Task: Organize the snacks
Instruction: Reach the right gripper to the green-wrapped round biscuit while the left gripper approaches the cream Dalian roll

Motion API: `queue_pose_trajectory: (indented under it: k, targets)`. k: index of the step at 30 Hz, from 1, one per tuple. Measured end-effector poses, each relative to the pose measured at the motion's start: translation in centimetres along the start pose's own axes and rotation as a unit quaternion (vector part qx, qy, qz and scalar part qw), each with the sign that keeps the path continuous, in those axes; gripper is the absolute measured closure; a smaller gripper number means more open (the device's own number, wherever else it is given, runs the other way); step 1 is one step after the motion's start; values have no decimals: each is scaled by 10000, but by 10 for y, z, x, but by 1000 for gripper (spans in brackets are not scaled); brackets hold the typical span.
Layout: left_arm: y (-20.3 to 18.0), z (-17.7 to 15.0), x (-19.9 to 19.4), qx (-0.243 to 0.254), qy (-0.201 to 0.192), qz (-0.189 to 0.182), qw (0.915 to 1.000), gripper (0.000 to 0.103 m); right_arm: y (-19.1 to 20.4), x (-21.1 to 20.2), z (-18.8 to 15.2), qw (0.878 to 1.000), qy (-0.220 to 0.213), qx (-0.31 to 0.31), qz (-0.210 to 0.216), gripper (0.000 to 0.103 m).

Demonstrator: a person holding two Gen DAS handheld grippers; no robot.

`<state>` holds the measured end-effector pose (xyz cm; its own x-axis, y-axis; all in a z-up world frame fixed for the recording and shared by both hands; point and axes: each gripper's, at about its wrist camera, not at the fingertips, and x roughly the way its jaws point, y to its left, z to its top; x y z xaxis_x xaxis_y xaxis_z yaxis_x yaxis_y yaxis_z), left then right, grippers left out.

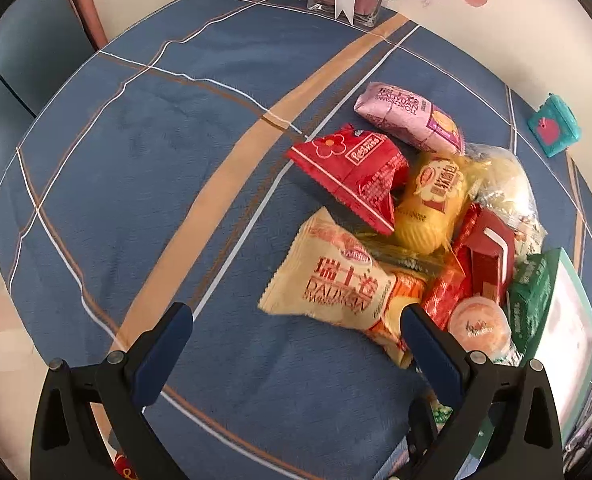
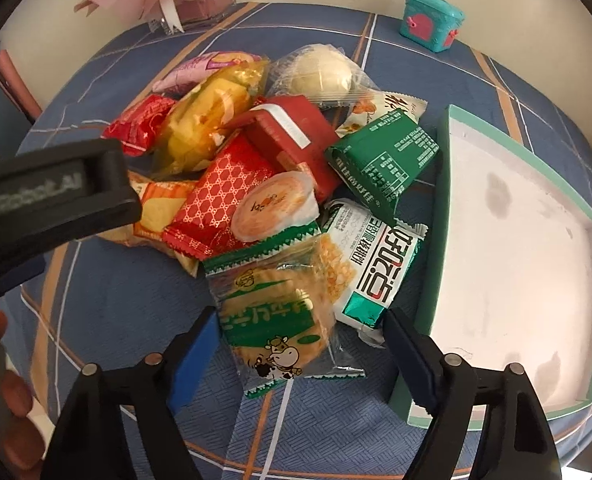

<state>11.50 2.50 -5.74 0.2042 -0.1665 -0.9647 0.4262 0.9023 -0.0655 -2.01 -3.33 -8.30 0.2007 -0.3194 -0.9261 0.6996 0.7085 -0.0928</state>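
A heap of wrapped snacks lies on the blue checked tablecloth (image 1: 144, 152). My left gripper (image 1: 296, 316) is open above the cloth, its right finger over the end of a cream Swiss roll packet (image 1: 336, 284); nothing is gripped. My right gripper (image 2: 300, 326) stands open astride a clear-and-green biscuit packet with a cow on it (image 2: 276, 320); the pads do not press it. Beside it lie a white-and-green bar (image 2: 372, 272), a green packet (image 2: 384, 156), a jelly cup (image 2: 276, 204) and a red box (image 2: 292, 128). A white box with a teal rim (image 2: 442, 200) sits right of the heap.
A teal toy case (image 2: 432, 20) and a glass vase with pink paper flowers (image 2: 200, 4) stand at the table's far edge. The left gripper's black body (image 2: 48, 200) and a hand (image 2: 12, 400) fill the left of the right wrist view. A chair back (image 1: 84, 12) stands beyond the table.
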Motion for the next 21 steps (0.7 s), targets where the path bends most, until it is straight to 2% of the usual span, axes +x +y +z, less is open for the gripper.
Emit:
queue_pose_trajectory:
  k: [6, 14, 21]
  targets:
    - [-2, 21, 17, -177, -19, 27, 9998, 0, -9, 2, 0, 9999, 106, 29, 20, 22]
    - [-23, 35, 34, 164, 75, 176, 9997, 0, -8, 6, 3, 9999, 147, -14, 31, 22]
    - [-6, 38, 37, 85, 373, 102, 9992, 0, -9, 6, 3, 9998, 199, 46, 38, 22]
